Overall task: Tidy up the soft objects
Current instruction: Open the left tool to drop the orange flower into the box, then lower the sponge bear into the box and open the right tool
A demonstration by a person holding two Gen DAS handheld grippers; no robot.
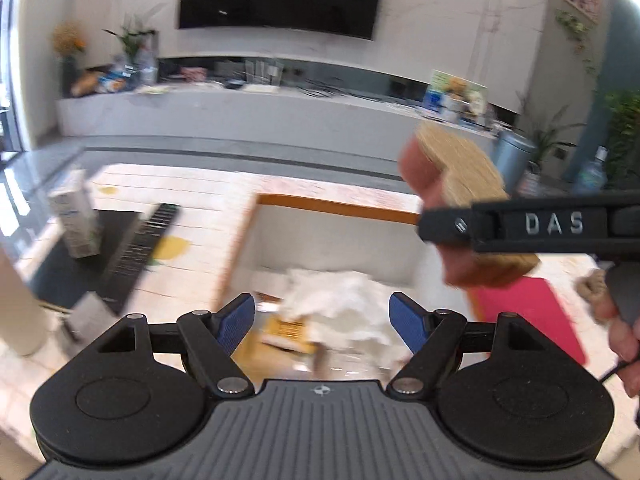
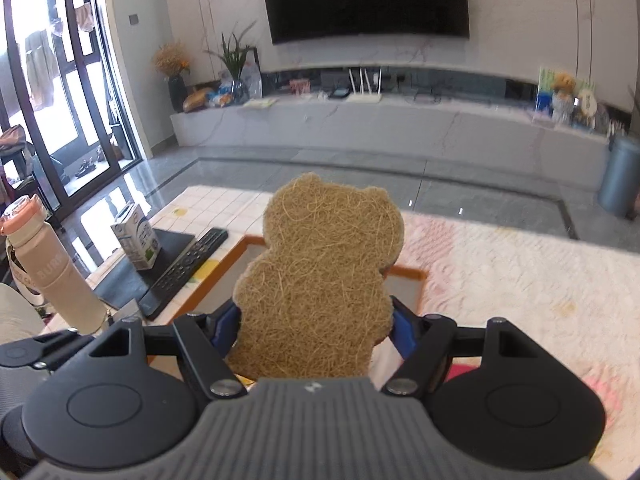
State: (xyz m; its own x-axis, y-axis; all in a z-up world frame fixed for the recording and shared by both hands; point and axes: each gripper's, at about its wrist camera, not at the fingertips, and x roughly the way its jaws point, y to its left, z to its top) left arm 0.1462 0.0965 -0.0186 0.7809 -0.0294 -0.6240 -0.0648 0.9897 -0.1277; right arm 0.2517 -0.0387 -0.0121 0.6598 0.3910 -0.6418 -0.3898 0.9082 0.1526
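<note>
Right claw [image 2: 316,326] grips a tan bear-shaped fibre scouring pad [image 2: 320,280] by its lower sides, held upright above the white box with orange rim [image 2: 224,276]. Left claw [image 1: 322,320] stands wide with nothing between its fingers, above white crumpled cloth [image 1: 340,300] lying inside that box. A black remote control [image 2: 188,268] lies left of the box on the tabletop [image 2: 520,280].
</note>
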